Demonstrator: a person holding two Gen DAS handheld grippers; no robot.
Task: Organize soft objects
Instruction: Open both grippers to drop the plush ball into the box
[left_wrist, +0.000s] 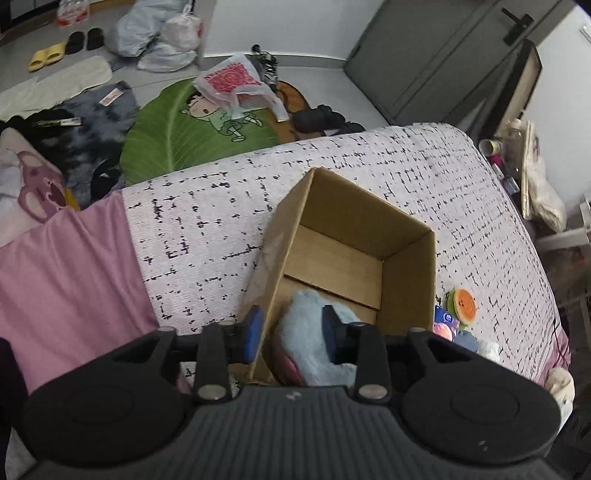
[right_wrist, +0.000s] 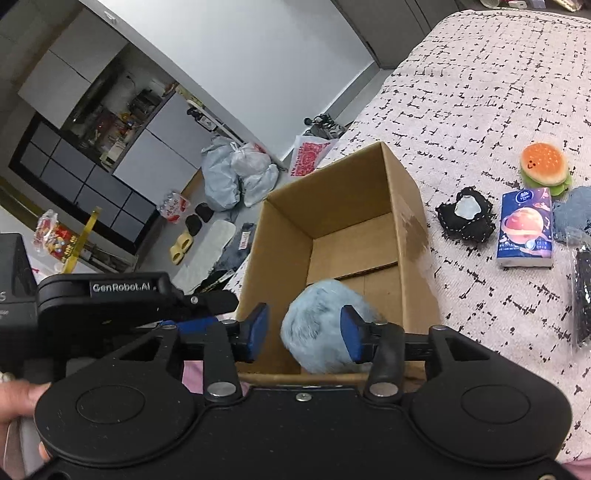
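Observation:
A fluffy light blue plush toy (left_wrist: 314, 343) with a pink patch lies in the near end of an open cardboard box (left_wrist: 369, 206) on the bed. My left gripper (left_wrist: 291, 332) hangs open over the box's near left wall: one blue pad is outside the wall, the other rests over the plush. In the right wrist view the same plush (right_wrist: 317, 325) sits between the pads of my right gripper (right_wrist: 304, 334), which is open. The plush brushes the right pad and a gap shows at the left pad. The rest of the box (right_wrist: 351, 173) is bare.
On the patterned bedspread (right_wrist: 480, 92) right of the box lie a burger plush (right_wrist: 545, 162), a tissue pack (right_wrist: 526, 227), a black pouch (right_wrist: 465, 216) and a blue fluffy item (right_wrist: 576, 218). A pink sheet (left_wrist: 66, 266) is left of the box. Bags and slippers clutter the floor (left_wrist: 155, 33).

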